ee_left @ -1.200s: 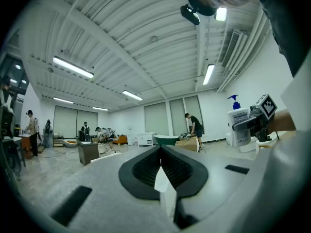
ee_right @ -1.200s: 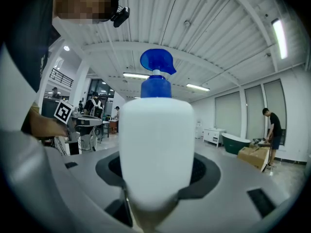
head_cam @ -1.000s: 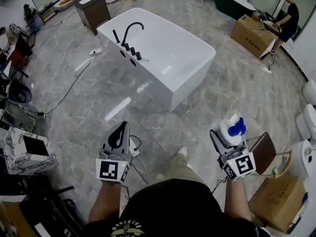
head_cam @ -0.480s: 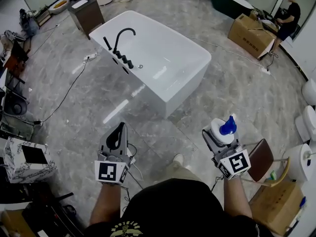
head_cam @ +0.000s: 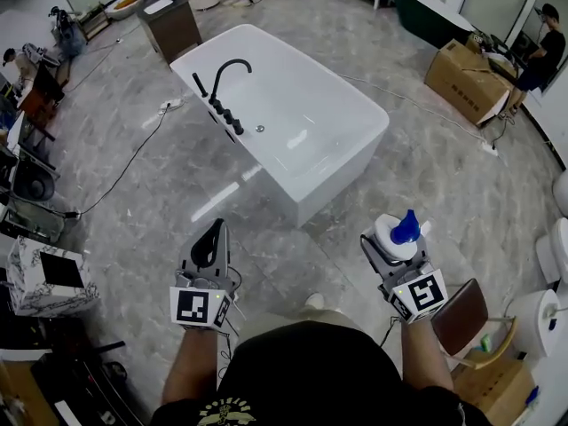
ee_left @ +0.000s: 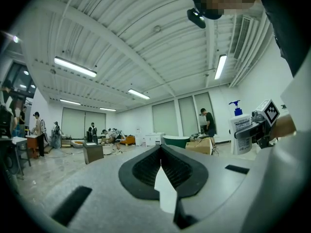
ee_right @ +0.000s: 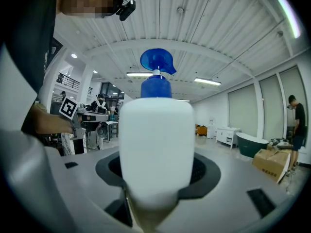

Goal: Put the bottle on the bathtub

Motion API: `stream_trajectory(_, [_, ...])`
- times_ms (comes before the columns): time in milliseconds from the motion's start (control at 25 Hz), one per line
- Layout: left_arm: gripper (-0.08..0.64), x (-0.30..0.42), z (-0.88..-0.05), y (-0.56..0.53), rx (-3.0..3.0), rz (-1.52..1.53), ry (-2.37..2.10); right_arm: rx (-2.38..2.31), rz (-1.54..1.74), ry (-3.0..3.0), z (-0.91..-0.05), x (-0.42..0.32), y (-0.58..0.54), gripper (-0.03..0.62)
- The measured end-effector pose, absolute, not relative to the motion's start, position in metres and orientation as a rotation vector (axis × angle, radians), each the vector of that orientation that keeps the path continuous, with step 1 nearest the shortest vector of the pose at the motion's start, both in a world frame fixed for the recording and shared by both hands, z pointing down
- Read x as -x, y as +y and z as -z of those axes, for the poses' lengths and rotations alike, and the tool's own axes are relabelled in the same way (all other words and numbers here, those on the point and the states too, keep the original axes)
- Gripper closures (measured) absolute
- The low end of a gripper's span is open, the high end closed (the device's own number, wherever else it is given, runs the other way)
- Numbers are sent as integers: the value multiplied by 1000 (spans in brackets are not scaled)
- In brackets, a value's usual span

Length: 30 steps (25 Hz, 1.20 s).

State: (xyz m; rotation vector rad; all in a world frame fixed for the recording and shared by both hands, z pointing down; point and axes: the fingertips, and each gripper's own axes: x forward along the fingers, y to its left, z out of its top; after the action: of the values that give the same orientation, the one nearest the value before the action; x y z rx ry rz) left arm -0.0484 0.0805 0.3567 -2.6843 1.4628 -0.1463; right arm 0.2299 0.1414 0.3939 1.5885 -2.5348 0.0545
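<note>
A white pump bottle [head_cam: 397, 233] with a blue pump head stands upright in my right gripper [head_cam: 392, 242], which is shut on it. In the right gripper view the bottle [ee_right: 156, 149] fills the middle, its blue pump on top. The white bathtub [head_cam: 293, 105] with a black faucet [head_cam: 226, 74] on its left rim stands on the floor ahead, well beyond both grippers. My left gripper [head_cam: 211, 247] is shut with nothing in it; its jaws meet in the left gripper view [ee_left: 161, 163]. That view also shows the bottle [ee_left: 240, 130] off to the right.
Grey marble floor lies all around the tub. A dark cabinet [head_cam: 173, 25] stands behind the tub, cardboard boxes [head_cam: 470, 78] at back right with a person [head_cam: 541, 56] beside them. A cable [head_cam: 133, 153] runs across the floor at left. A wooden chair [head_cam: 466, 318] stands at my right.
The view has drawn closer to the bathtub, which now sits a little more central. Both grippers keep their pose, the right one still holding the bottle.
</note>
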Motion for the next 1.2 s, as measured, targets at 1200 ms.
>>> stream_trajectory(1200, [551, 102, -384, -110, 2746, 188, 1454, -1617, -69, -2510, -406, -182, -49, 333])
